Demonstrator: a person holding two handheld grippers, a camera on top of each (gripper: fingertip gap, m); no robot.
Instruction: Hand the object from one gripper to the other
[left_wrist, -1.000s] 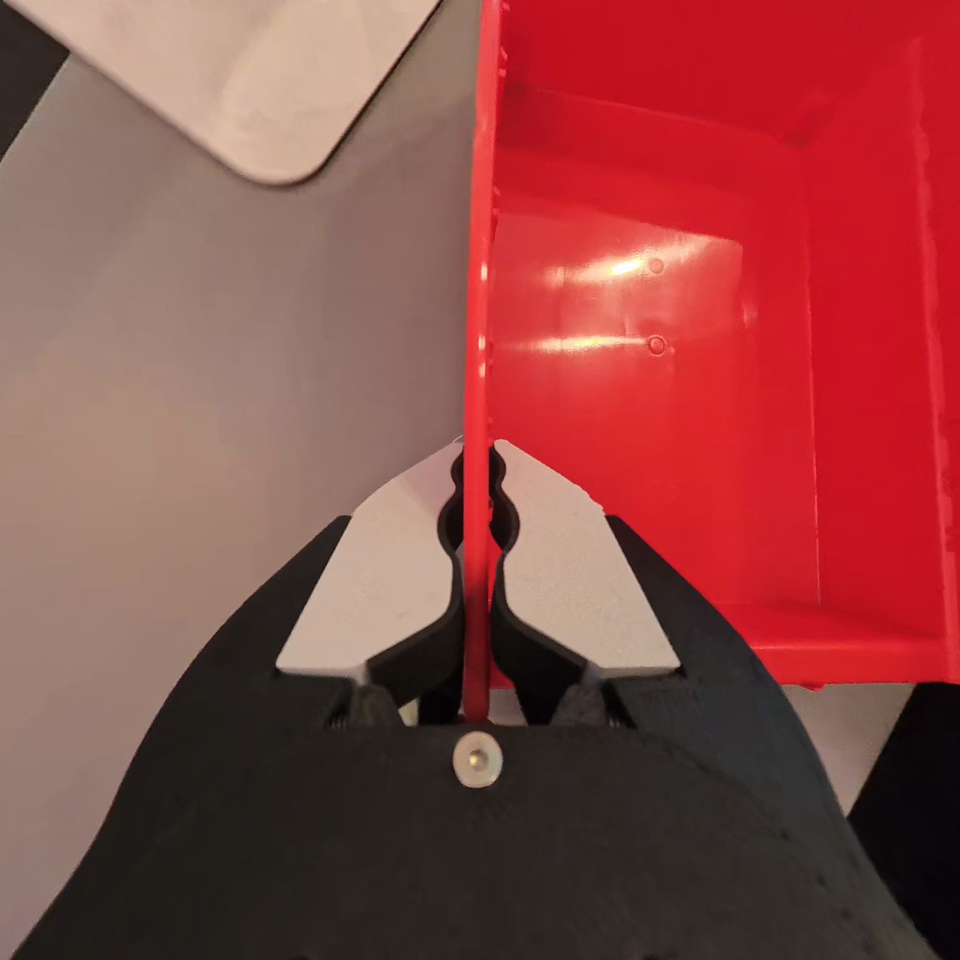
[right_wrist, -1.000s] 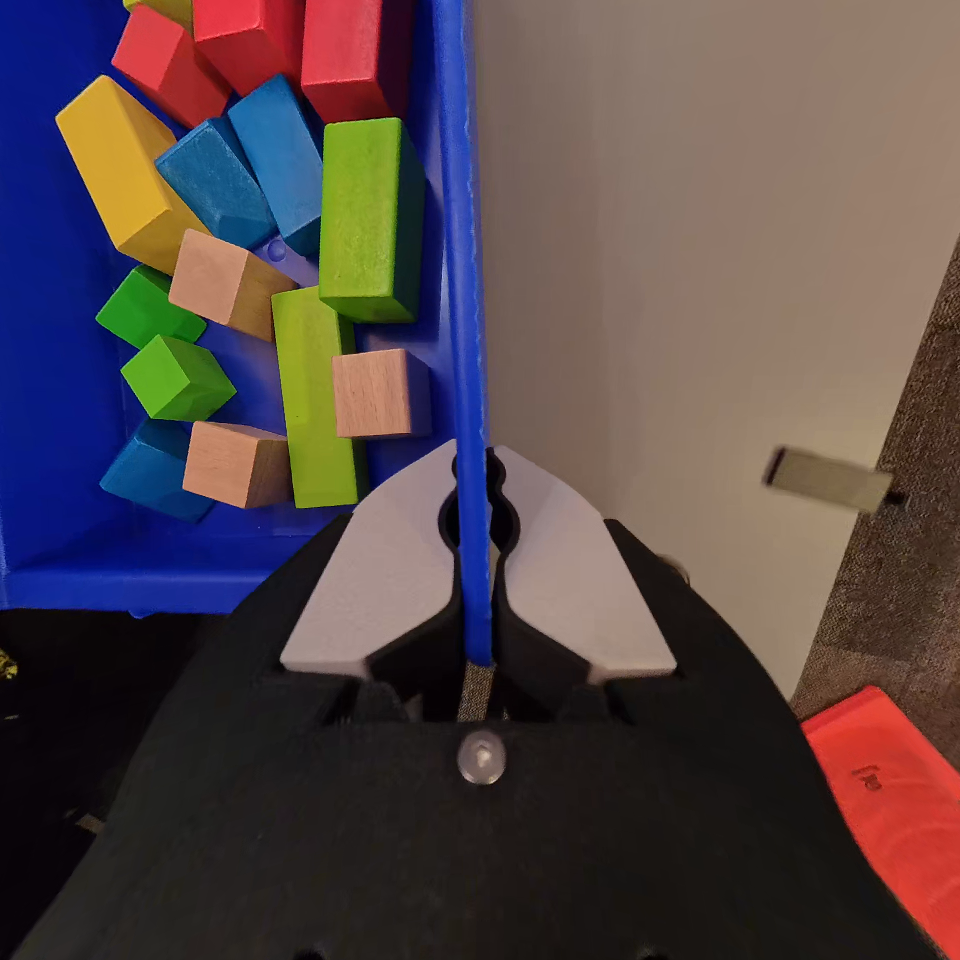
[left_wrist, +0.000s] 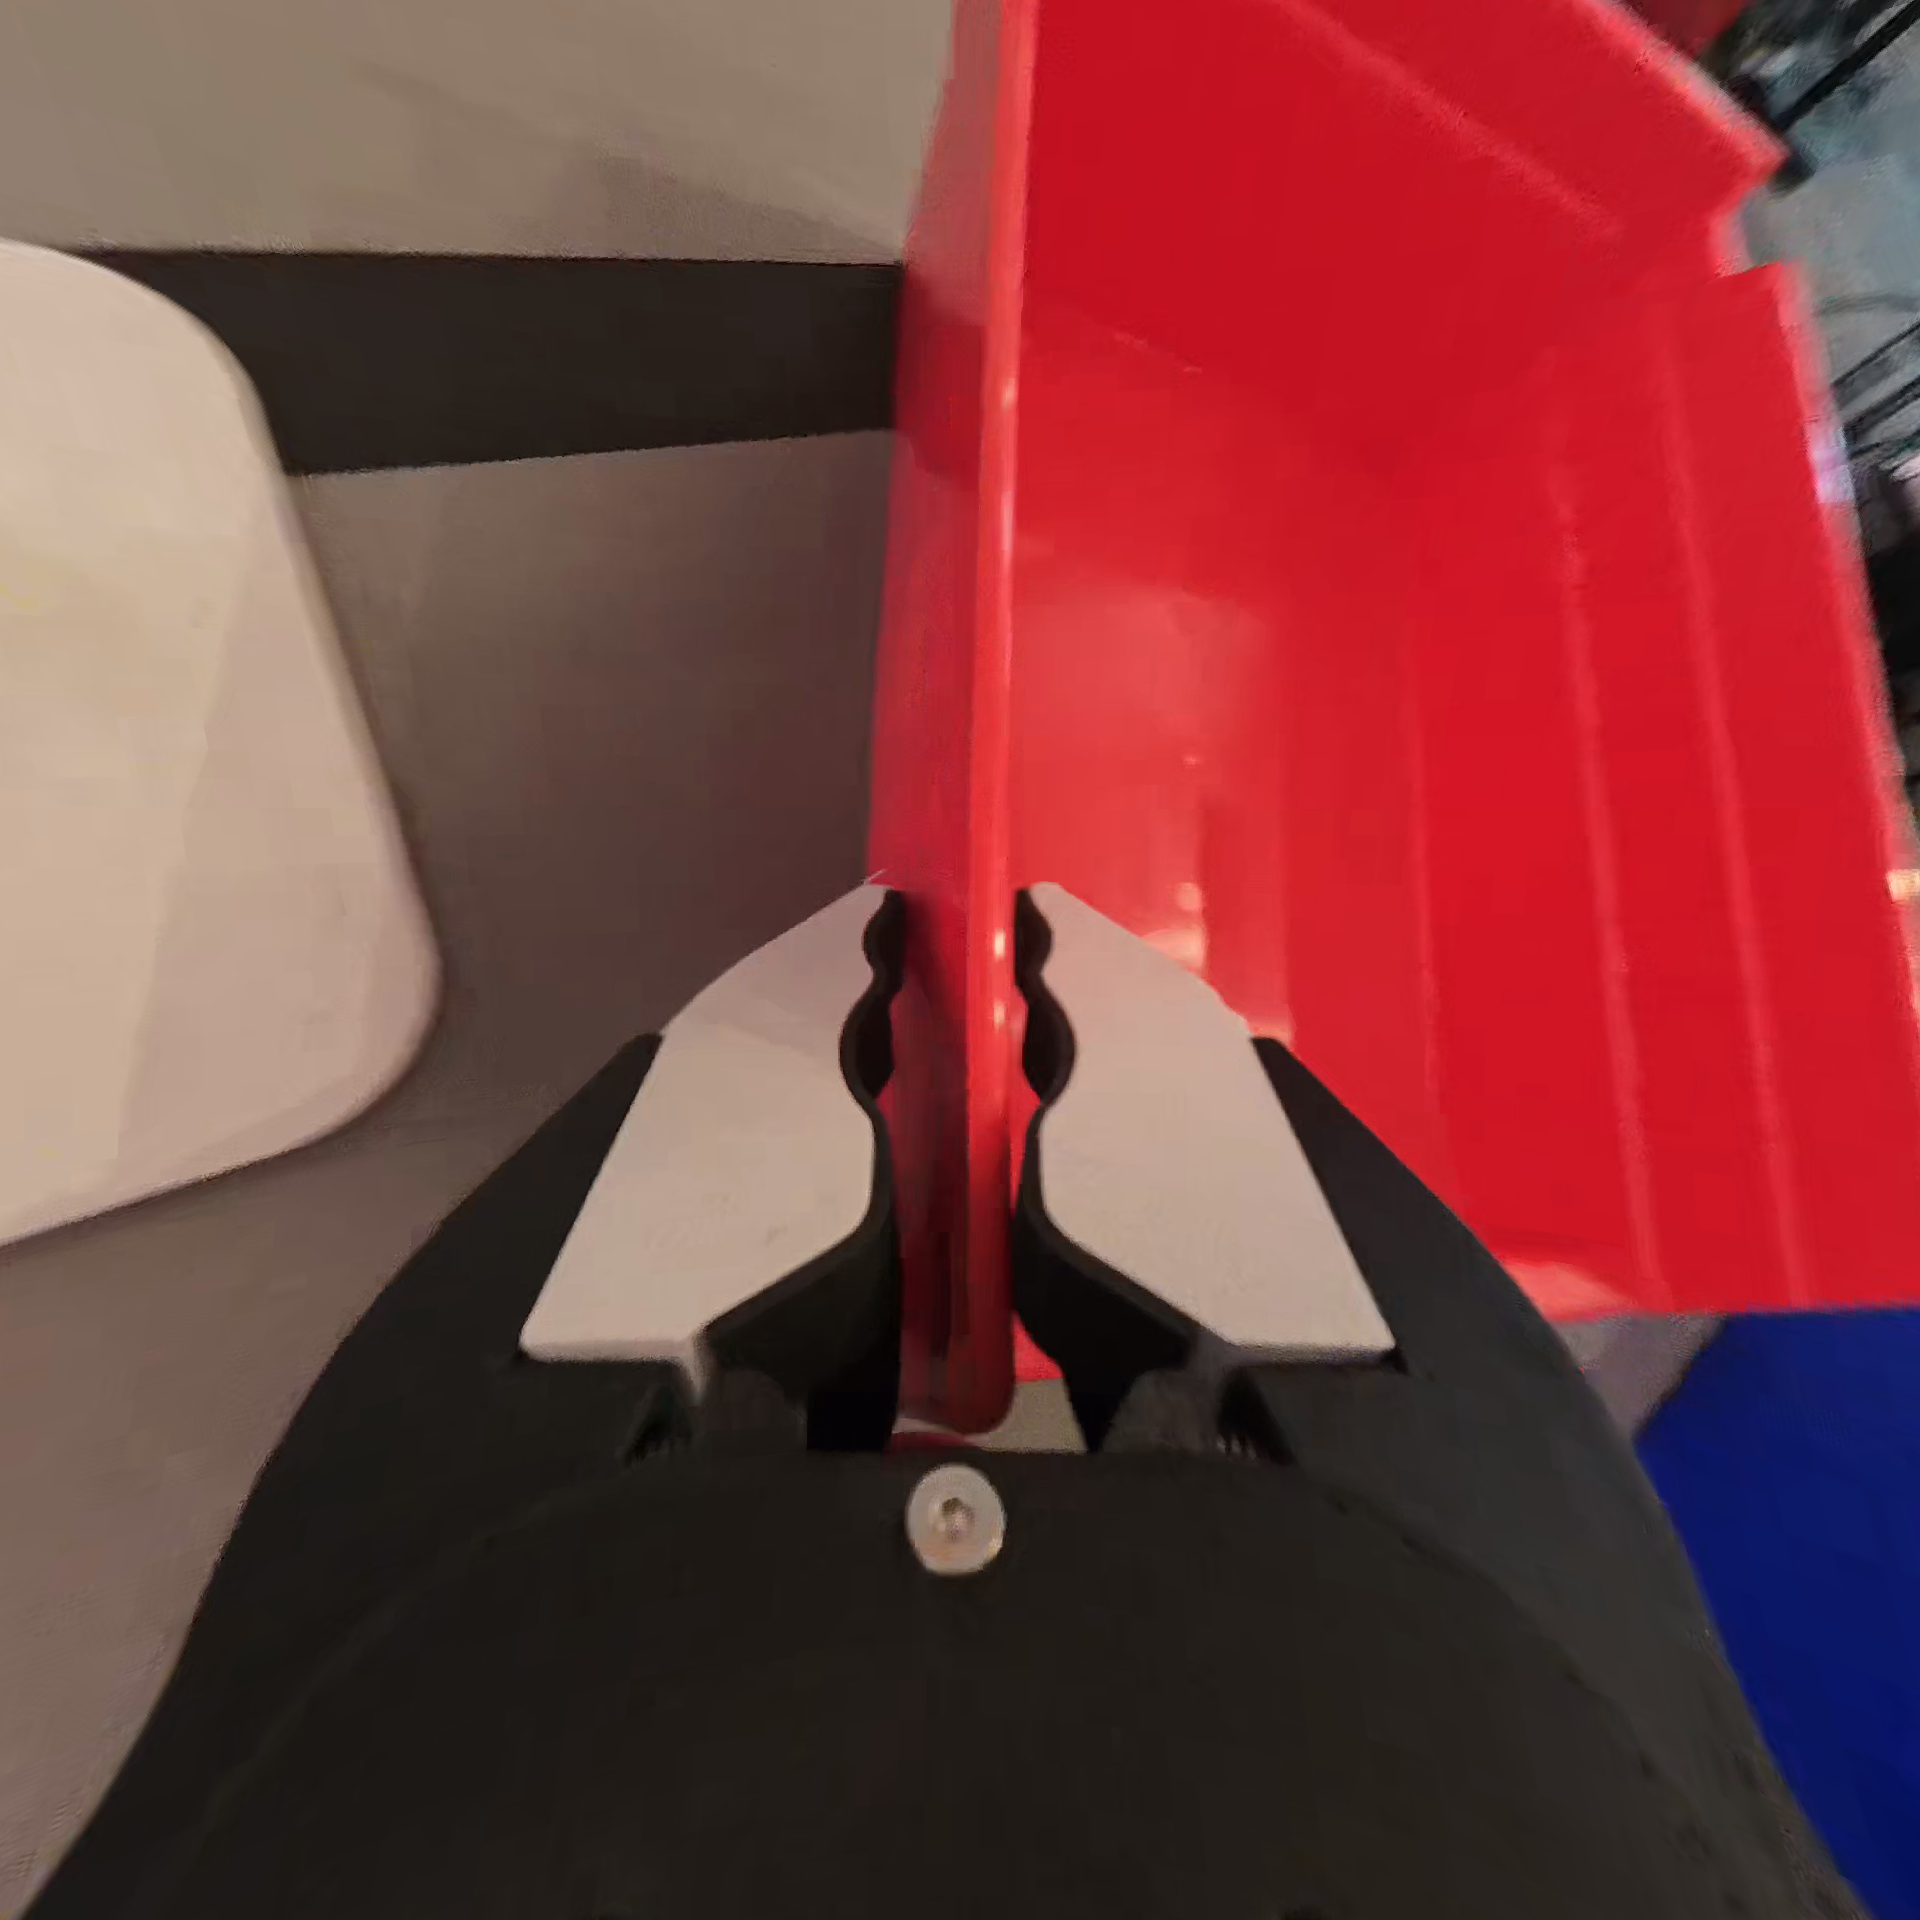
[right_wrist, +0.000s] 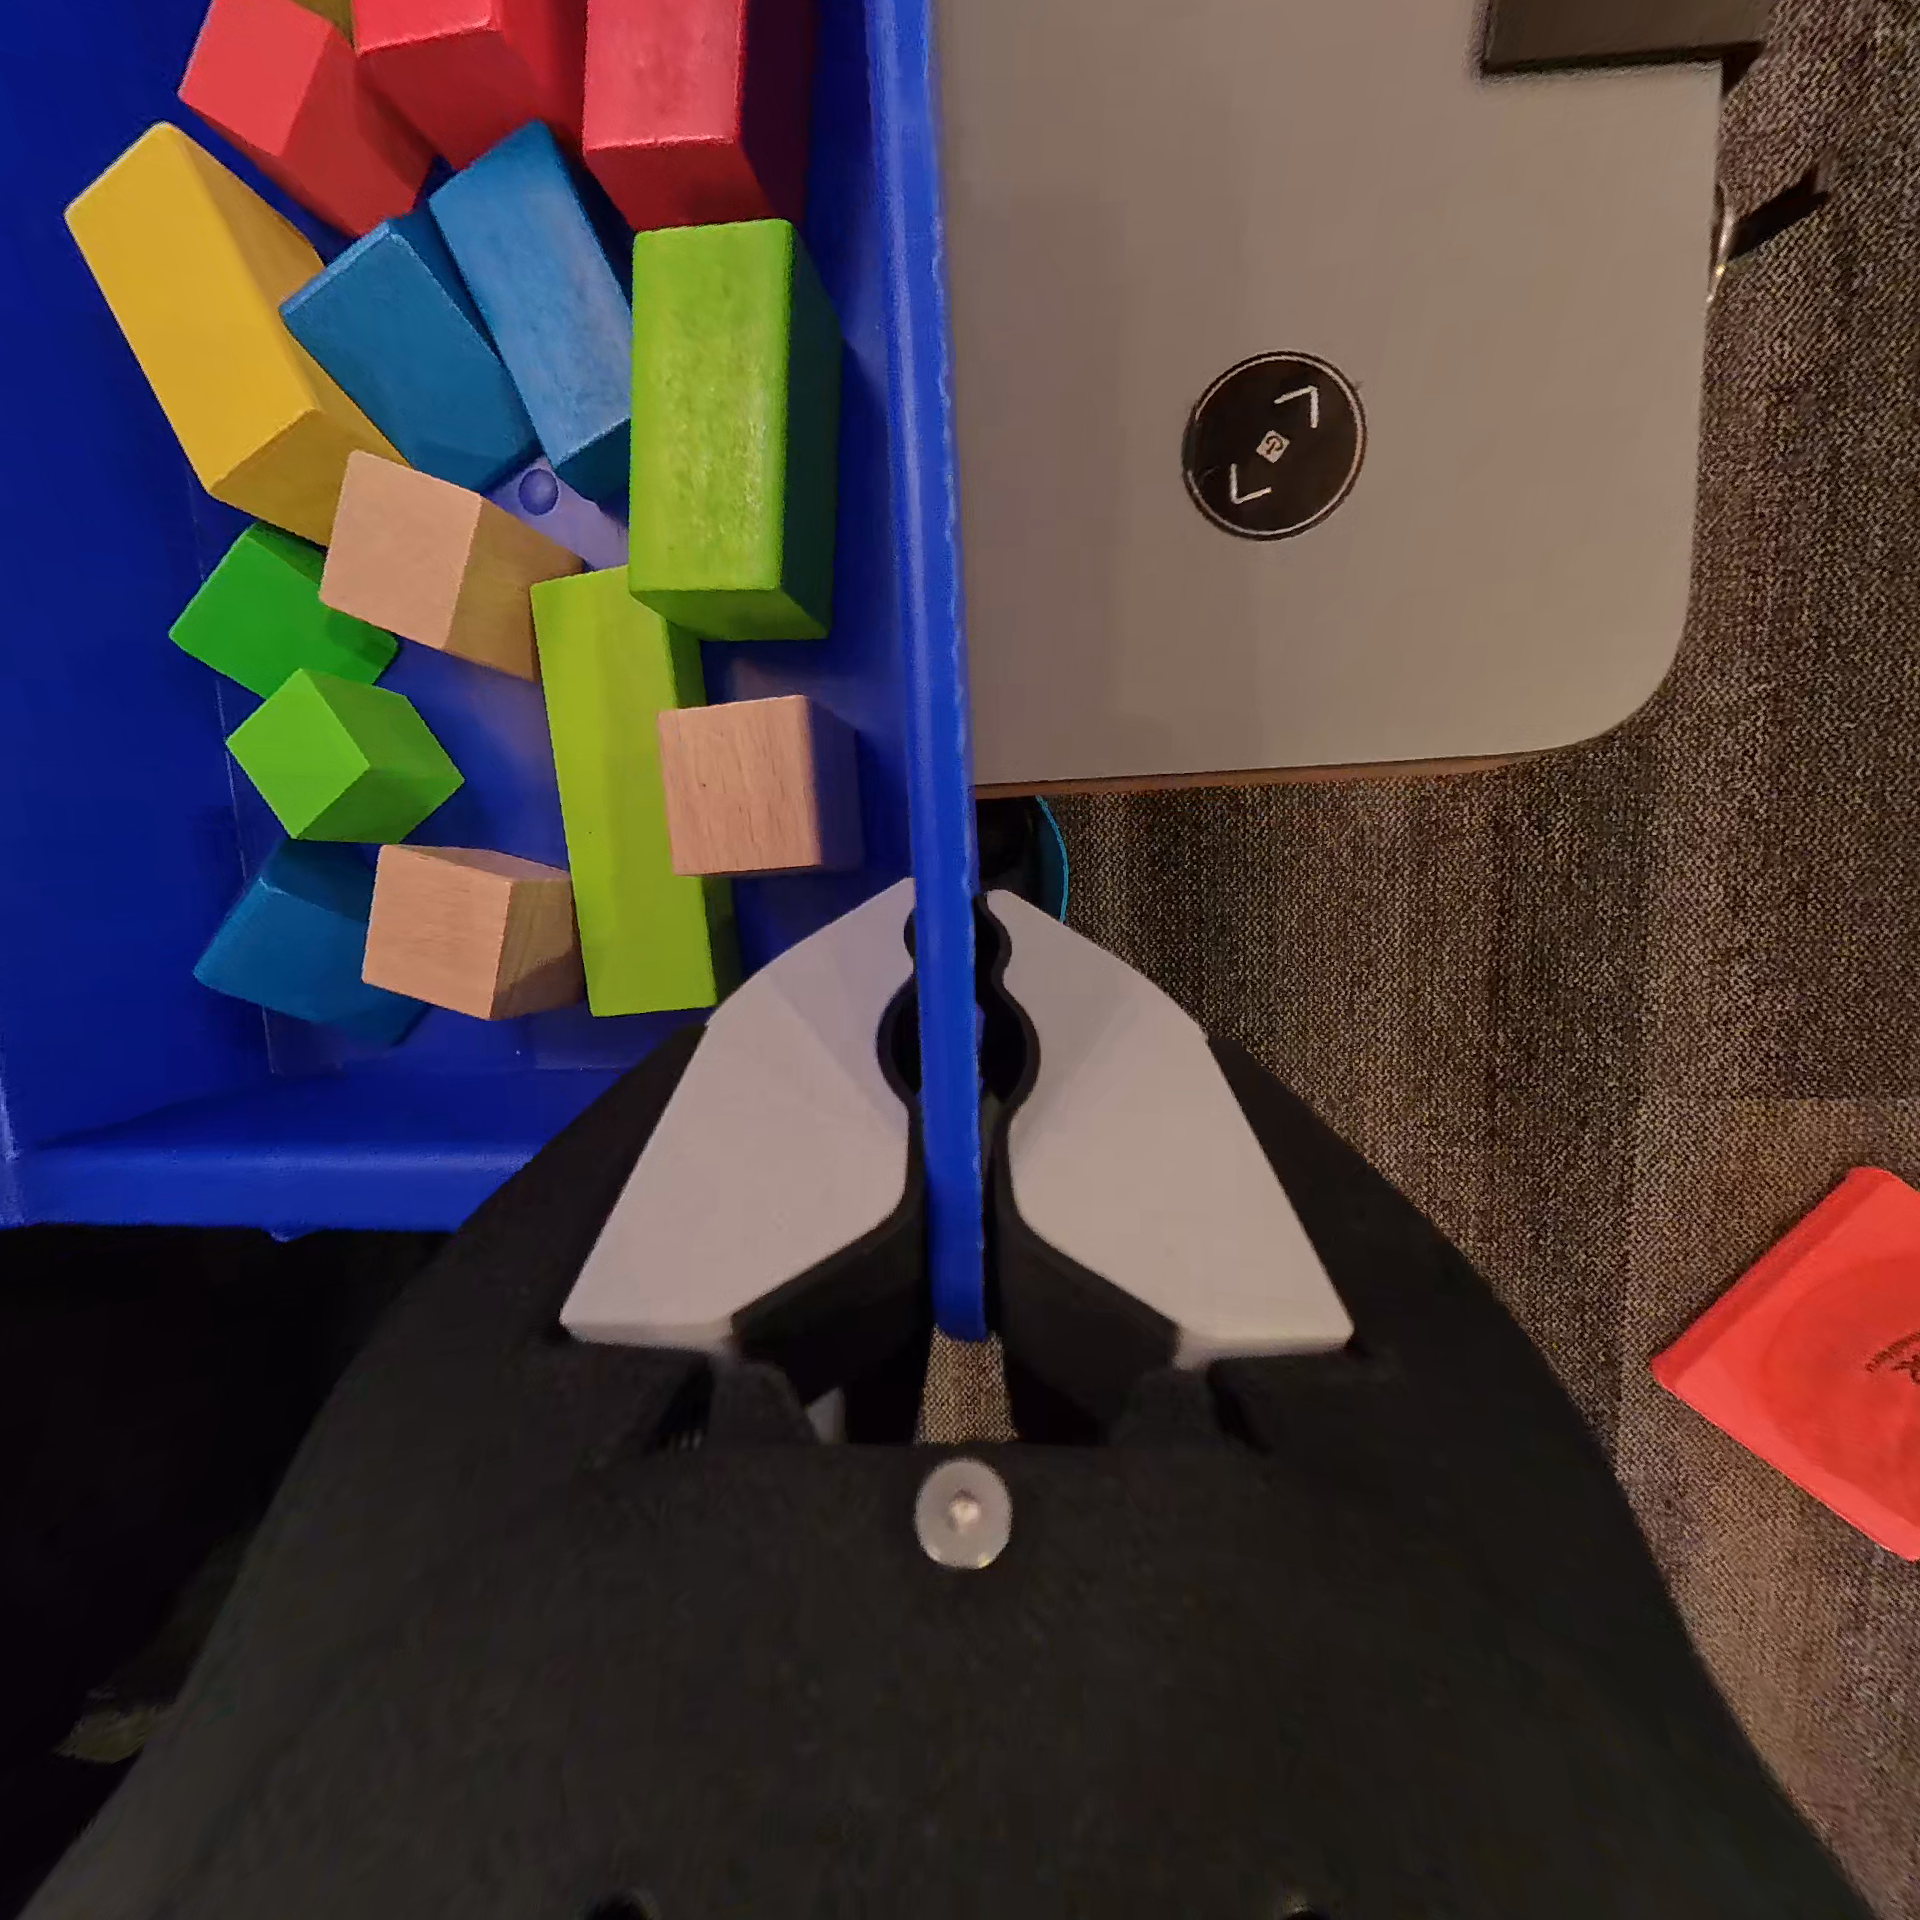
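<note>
The grey table (right_wrist: 1299, 208) ends in a rounded corner over the carpet (right_wrist: 1455, 987), and both bins hang in the air beside or above it rather than resting on it, each carried by one side wall. The red bin (left_wrist: 1403, 727) is empty and looks tilted and blurred; its left wall (left_wrist: 966, 520) runs straight down between the fingers of the left gripper (left_wrist: 954, 904). Those fingers stand visibly apart. The wall's thin top edge lies next to the right finger, and the left finger (left_wrist: 769, 1039) does not seem to press on it, so this claw reads as open around the wall, probably letting the bin go. The blue bin (right_wrist: 83, 935) is held level, likely so that its load stays put: the right gripper (right_wrist: 948, 904) is closed on its right wall (right_wrist: 940, 623), with both pads tight against the plastic. Gripping the thin wall is probably the only hold these narrow fingers can get on so wide a box. A corner of that blue bin also shows just below the red one in the left wrist view. The things to be handed over are probably the wooden blocks (right_wrist: 727, 416), which lie in a loose pile on the blue bin's floor in red, yellow, blue, green and plain wood. None is in either claw, and a plain cube (right_wrist: 743, 784) sits nearest the right fingers, against the gripped wall. A flat red piece (right_wrist: 1808, 1361) lies on the carpet, well apart, and a round black control (right_wrist: 1274, 445) is set into the tabletop.
</note>
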